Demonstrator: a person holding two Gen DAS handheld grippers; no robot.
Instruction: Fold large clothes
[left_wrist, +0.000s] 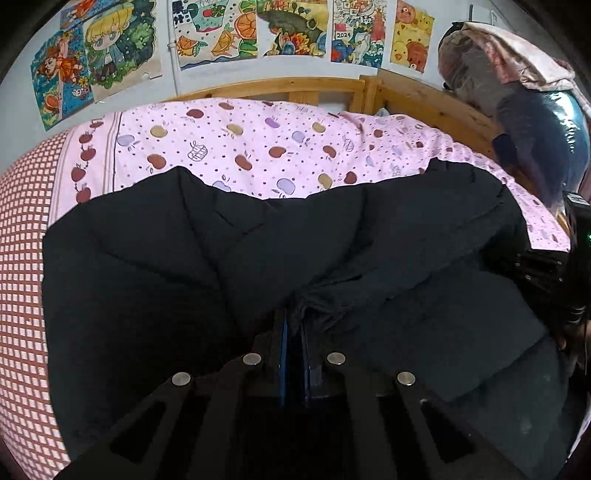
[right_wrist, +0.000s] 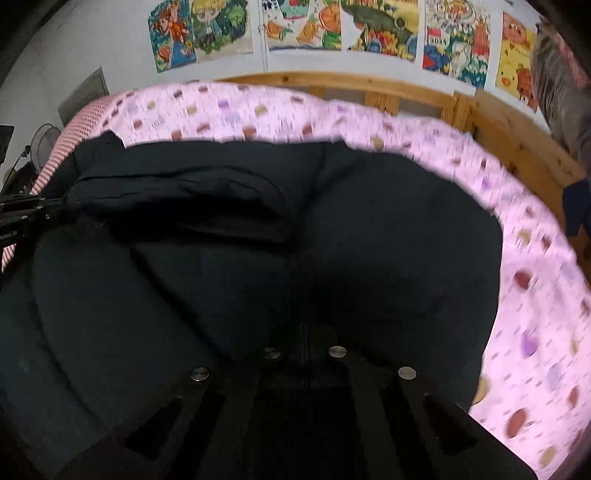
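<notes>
A large black padded jacket (left_wrist: 221, 258) lies spread on a bed with a pink apple-print sheet (left_wrist: 240, 147). My left gripper (left_wrist: 295, 325) is shut on a bunched fold of the jacket near its front edge. In the right wrist view the same jacket (right_wrist: 369, 240) fills the middle, with a folded part (right_wrist: 177, 195) at its upper left. My right gripper (right_wrist: 304, 339) is shut on the jacket's near edge; the fingertips are dark and hard to make out. The right gripper's body shows at the far right of the left wrist view (left_wrist: 576, 258), and the left gripper shows at the left edge of the right wrist view (right_wrist: 22, 218).
A wooden bed frame (left_wrist: 406, 96) runs behind the bed. Drawings (left_wrist: 221, 33) hang on the wall. A red checked cover (left_wrist: 22, 258) lies at the bed's left. Piled clothes (left_wrist: 517, 92) sit at the far right. A fan (right_wrist: 44, 140) stands left of the bed.
</notes>
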